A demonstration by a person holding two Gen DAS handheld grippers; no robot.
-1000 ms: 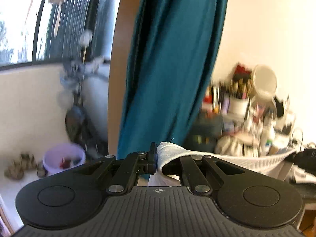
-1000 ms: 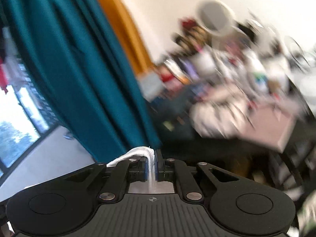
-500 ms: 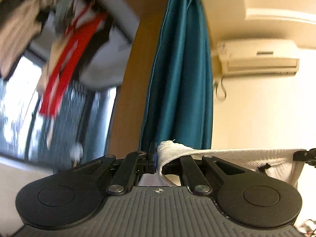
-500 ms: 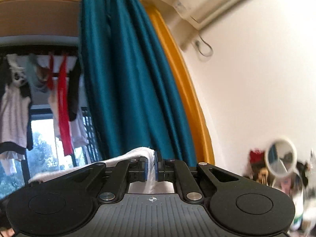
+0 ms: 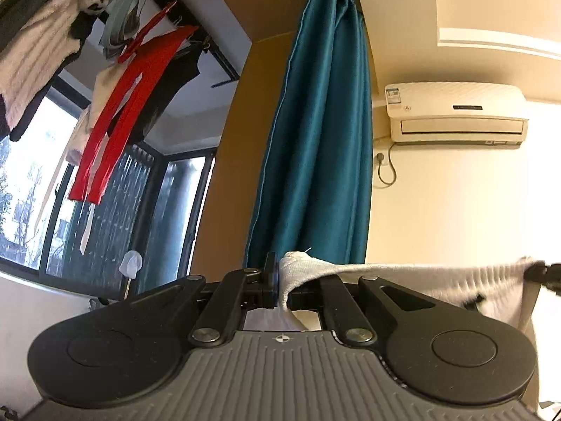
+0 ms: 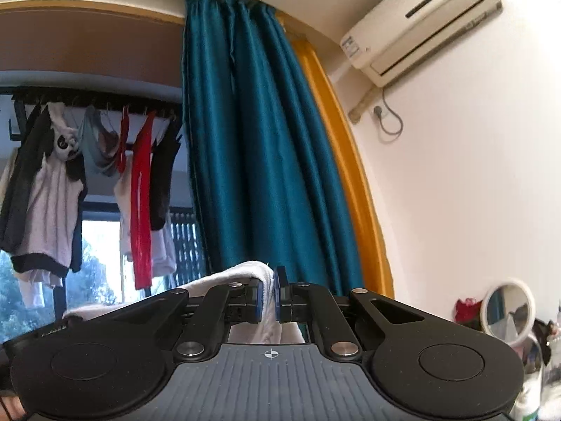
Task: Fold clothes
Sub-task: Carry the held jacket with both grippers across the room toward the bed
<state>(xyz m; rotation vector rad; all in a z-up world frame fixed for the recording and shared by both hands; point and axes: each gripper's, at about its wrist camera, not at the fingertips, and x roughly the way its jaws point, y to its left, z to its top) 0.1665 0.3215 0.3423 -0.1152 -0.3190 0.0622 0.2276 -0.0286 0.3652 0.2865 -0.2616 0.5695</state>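
In the left wrist view, the left claw (image 5: 280, 280) is closed tight on a bunched corner of a white ribbed garment (image 5: 403, 273). The cloth wraps over the claw's right-hand finger and runs as a taut band off to the right edge, where the tip of the right claw (image 5: 541, 273) pinches its far end; that tip is blurred, so little more can be told of it there. A loose fold of the same cloth hangs down behind the fingers. The camera is tilted upward: a teal curtain (image 5: 315, 140) hangs straight ahead beside an ochre door frame (image 5: 231, 161), a wall air conditioner (image 5: 455, 112) sits to the right with its cord looping down to a socket, and on the left a drying rack holds a red garment (image 5: 115, 115), a panda-patterned top (image 5: 45, 35) and darker items in front of a barred window (image 5: 105, 217).

In the right wrist view, the right claw (image 6: 269, 296) has its blue-padded fingers (image 6: 282, 296) pressed together on another edge of the white garment (image 6: 224, 280), with only the thickness of the cloth between them. The fabric humps over the left-hand finger and trails off toward the lower left, and a fold drops below the fingers. Ahead hang the teal curtain (image 6: 259, 140) and a yellow curtain strip (image 6: 347, 182); the air conditioner (image 6: 420, 24) is at the upper right. The hanging laundry (image 6: 87, 182) shows at left against the window, and a round mirror (image 6: 508, 312) stands among blurred clutter at the lower right.
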